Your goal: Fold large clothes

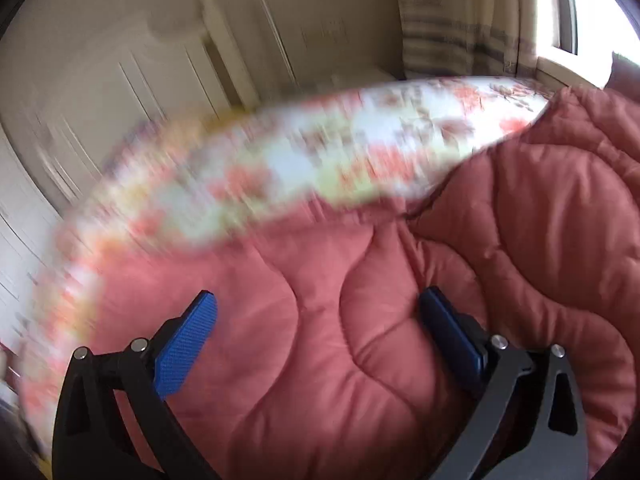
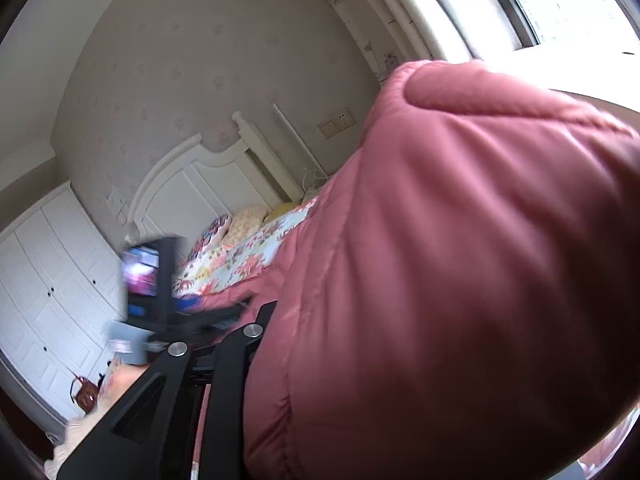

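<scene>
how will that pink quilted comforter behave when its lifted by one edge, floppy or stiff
Probably floppy: the pink comforter drapes and bunches against the right gripper. Its puffy stitched panels suggest bulk rather than much weight. The smooth fabric may slip between the open left gripper's fingers.

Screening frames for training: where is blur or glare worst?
Left wrist view: the floral bedsheet is smeared by motion blur, the pink quilt sharper, the window blown out. Right wrist view: the left gripper is blurred; quilt fills the frame.

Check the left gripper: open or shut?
Open. The left gripper shows its two blue textured pads set wide apart over the pink quilted comforter, with bare fabric between them and nothing pinched.
</scene>
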A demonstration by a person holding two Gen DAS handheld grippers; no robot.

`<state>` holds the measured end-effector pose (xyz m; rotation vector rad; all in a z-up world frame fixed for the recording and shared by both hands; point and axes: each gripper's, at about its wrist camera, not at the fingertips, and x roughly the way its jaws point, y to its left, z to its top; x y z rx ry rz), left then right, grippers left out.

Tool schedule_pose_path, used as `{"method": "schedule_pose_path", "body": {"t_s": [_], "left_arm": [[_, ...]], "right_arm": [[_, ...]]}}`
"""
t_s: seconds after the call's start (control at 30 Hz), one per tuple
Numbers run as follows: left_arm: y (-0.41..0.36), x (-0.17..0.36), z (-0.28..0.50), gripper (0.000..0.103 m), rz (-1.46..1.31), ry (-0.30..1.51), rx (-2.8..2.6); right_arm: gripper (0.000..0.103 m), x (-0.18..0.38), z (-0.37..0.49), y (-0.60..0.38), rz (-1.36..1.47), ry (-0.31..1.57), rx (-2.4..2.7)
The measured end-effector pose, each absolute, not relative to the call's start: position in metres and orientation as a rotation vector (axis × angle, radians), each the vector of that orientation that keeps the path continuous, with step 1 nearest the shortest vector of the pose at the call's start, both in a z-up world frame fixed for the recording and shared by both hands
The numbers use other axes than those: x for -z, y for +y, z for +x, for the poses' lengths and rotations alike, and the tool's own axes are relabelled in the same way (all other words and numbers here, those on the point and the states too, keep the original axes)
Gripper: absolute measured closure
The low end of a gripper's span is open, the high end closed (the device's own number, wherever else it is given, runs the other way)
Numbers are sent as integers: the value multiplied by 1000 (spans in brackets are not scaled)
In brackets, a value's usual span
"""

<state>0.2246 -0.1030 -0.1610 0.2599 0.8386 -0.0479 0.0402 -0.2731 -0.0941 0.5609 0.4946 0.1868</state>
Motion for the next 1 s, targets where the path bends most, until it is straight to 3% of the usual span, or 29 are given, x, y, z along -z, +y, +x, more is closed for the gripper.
{"method": "schedule_pose_path", "body": {"t_s": [0.17,0.37,0.53,0.67,0.87,1.0], "left_arm": [[-91,150,217,3,232,811,62],[-83,109,151,2,177,682,141],[-102,153,120,2,241,726,181],[-94,151,119,3,209,741,218],[-42,125,92,4,84,679,236],[41,105,81,3,-66,613,168]], "right_arm": [[70,82,55,-253,482,476,-169],[70,74,68,-238,405,485,-116],[70,70,63,-227,341,500,-108],[70,63,70,-192,205,479,-85],[70,51,77,-153,55,464,-50],[70,47,83,-108,-119,440,6]]}}
